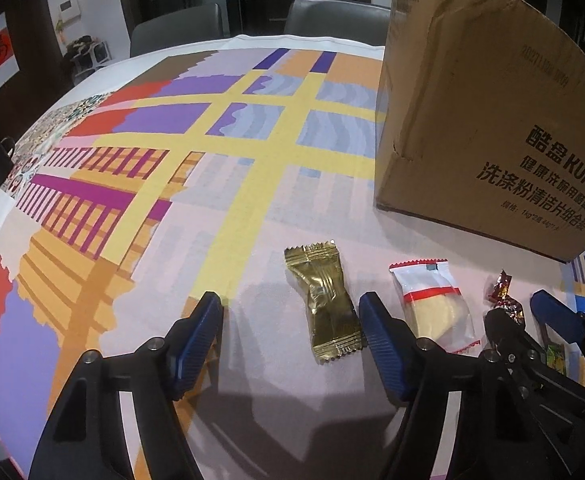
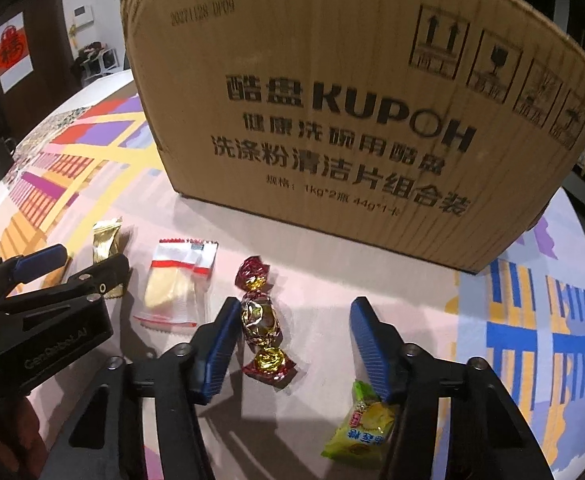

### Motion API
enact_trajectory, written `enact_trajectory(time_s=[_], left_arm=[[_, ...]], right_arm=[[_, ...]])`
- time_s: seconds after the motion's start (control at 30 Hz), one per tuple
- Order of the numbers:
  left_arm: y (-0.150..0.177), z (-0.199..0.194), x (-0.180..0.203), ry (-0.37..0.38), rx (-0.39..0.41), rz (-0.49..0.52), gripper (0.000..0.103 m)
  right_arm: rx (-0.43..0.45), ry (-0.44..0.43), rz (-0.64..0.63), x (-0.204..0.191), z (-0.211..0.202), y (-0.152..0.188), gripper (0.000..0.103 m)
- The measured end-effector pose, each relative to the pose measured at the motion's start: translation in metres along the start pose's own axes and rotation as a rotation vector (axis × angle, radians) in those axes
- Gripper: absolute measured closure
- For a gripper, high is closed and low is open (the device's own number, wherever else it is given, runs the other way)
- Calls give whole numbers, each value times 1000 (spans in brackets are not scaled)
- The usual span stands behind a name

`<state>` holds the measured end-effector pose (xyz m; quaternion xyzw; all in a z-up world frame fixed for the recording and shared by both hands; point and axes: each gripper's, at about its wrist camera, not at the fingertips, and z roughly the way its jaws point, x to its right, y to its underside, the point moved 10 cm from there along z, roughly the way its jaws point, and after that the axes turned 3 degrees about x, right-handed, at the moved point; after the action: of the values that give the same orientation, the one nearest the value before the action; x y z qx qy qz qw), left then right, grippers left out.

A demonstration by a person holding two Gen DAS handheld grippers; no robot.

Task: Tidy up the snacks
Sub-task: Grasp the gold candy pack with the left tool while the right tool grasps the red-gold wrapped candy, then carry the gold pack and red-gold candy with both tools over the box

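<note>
Snacks lie in a row on the patterned tablecloth (image 1: 172, 240), all in front of the cardboard box (image 2: 332, 120). Left gripper (image 1: 290, 308) stands open around the gold-wrapped snack (image 1: 328, 304), its pads not pressing it. Just to the right of that snack, also before the box, lies the clear packet with a red stripe (image 2: 178, 284). Right gripper (image 2: 294, 312) is open too; the red-and-gold twisted candy (image 2: 260, 320) sits between its fingers, close to the left one. Farthest from the box, the green-yellow packet (image 2: 358, 424) lies partly under the right finger.
</note>
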<state>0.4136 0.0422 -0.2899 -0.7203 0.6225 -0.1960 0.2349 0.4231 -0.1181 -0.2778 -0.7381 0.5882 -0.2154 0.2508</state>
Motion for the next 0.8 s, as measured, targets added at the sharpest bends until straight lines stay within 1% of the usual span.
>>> enact_trajectory(time_s=[0.03, 0.07, 0.1, 0.13, 0.2, 0.23, 0.3, 0.57, 0.8], left_arm=[[0, 1, 0, -1, 0, 1, 38], [0, 1, 1, 2, 0, 2, 42], [0, 1, 2, 5, 3, 2, 45], [0, 0, 2, 5, 6, 4, 48], [-1, -1, 5, 11, 13, 13, 60], [-1, -1, 6, 13, 15, 19, 62], [-1, -2, 10, 23, 19, 31, 75], [-1, -7, 10, 28, 27, 45, 77], [-4, -21, 8, 36, 47, 37, 77]], right_arm=[[5, 3, 1, 0, 0, 0, 50], [7, 2, 3, 0, 0, 0, 54], [10, 0, 7, 0, -1, 0, 61], [12, -1, 8, 0, -1, -1, 64], [14, -5, 12, 0, -1, -1, 79], [15, -5, 13, 0, -1, -2, 83], [20, -2, 10, 2, -2, -2, 83], [32, 5, 25, 7, -7, -6, 83], [59, 2, 28, 9, -23, -13, 83]])
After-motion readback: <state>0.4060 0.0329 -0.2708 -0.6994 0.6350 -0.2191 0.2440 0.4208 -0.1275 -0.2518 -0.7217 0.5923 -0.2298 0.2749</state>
